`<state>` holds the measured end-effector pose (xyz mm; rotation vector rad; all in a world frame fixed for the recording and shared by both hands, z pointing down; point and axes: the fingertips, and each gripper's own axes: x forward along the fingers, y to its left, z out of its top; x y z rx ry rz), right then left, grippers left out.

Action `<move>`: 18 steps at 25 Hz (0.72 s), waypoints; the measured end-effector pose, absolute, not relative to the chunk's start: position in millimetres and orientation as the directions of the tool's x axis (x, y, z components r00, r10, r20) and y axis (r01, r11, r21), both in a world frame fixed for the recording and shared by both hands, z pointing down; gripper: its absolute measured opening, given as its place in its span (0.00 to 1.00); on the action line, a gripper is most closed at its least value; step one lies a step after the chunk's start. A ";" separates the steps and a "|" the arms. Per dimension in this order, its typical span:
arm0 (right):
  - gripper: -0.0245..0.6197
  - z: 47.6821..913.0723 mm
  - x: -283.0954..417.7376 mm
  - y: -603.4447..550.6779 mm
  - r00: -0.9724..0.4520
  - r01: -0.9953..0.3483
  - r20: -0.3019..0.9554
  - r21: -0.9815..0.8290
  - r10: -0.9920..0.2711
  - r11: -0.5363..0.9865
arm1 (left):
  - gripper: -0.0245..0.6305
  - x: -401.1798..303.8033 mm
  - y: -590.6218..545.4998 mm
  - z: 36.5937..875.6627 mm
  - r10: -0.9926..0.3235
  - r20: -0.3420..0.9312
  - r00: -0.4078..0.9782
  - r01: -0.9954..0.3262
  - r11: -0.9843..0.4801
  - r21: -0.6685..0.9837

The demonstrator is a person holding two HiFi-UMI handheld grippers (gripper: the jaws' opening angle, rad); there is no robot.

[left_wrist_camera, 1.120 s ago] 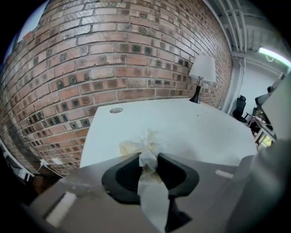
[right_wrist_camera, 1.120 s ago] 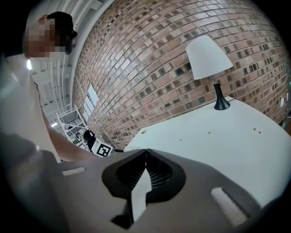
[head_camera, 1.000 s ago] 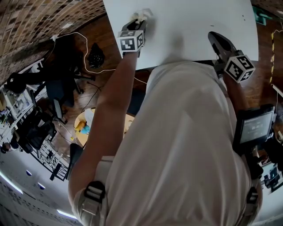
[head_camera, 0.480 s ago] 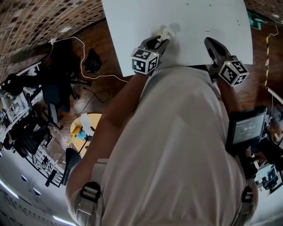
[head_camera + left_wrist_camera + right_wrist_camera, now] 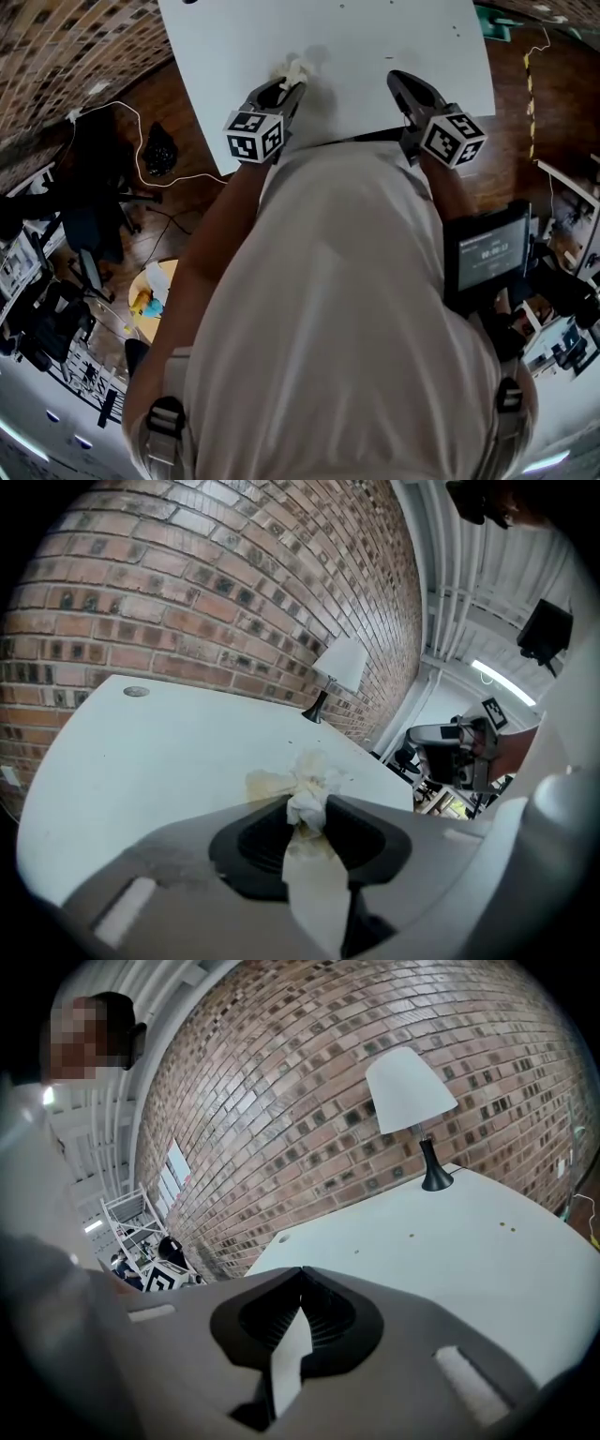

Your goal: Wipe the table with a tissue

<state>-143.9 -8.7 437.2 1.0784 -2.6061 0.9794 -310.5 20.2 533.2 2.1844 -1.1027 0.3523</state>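
One crumpled white tissue [image 5: 309,787], tinged yellowish at its edges, is pinched between the jaws of the left gripper [image 5: 309,810], with the wad sticking out past the tips. It sits over the near part of the flat white table [image 5: 375,37], towards the person's left side. Whether the wad presses on the surface or rides just above it is hard to tell from either view.

The step in hand looks like the wiping stroke itself. The next move calls for keeping the pinch firm, pressing the wad flat to the tabletop and dragging it across ground not yet covered, of which much lies farther out towards the small white-shaded lamp [image 5: 412,1101].

The left arm reaches forward from the body with its gripper tipped moderately downward at the table. The right gripper [image 5: 401,82] hangs over the near edge, well apart from the left. Its jaws meet at the tips with nothing between them, and it is angled down less steeply.
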 end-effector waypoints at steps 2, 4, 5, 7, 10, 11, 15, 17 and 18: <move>0.05 438.1 -138.9 -9.4 -0.730 -0.676 0.369 -0.515 -0.575 0.526 | 0.22 -306.0 19.5 531.7 -0.620 0.493 0.610 -0.790 -0.428 0.439; 0.05 438.5 -133.3 -11.4 -0.729 -0.677 0.368 -0.517 -0.578 0.524 | 0.22 -301.0 19.3 530.9 -0.623 0.482 0.616 -0.784 -0.426 0.450; 0.05 438.6 -130.7 -13.2 -0.727 -0.677 0.366 -0.518 -0.580 0.523 | 0.22 -298.7 18.8 530.5 -0.623 0.478 0.620 -0.781 -0.428 0.455; 0.05 439.4 -129.3 -18.5 -0.729 -0.674 0.358 -0.520 -0.583 0.524 | 0.22 -298.0 16.7 529.0 -0.620 0.477 0.622 -0.779 -0.433 0.453; 0.05 441.5 -129.2 -23.5 -0.745 -0.657 0.347 -0.523 -0.569 0.543 | 0.22 -296.1 15.3 526.5 -0.623 0.482 0.616 -0.785 -0.431 0.445; 0.05 442.5 -125.5 -24.4 -0.749 -0.654 0.347 -0.521 -0.564 0.548 | 0.22 -290.8 15.2 526.3 -0.622 0.484 0.616 -0.785 -0.431 0.445; 0.05 442.5 -103.5 -30.9 -0.764 -0.637 0.342 -0.531 -0.547 0.558 | 0.22 -264.2 11.1 525.6 -0.616 0.506 0.603 -0.796 -0.429 0.427; 0.05 441.0 -90.3 -33.9 -0.777 -0.622 0.337 -0.537 -0.531 0.569 | 0.22 -249.2 7.8 523.5 -0.619 0.519 0.589 -0.807 -0.420 0.415; 0.05 440.9 -82.0 -35.0 -0.782 -0.616 0.336 -0.539 -0.524 0.574 | 0.22 -240.3 6.7 523.5 -0.619 0.526 0.584 -0.811 -0.417 0.410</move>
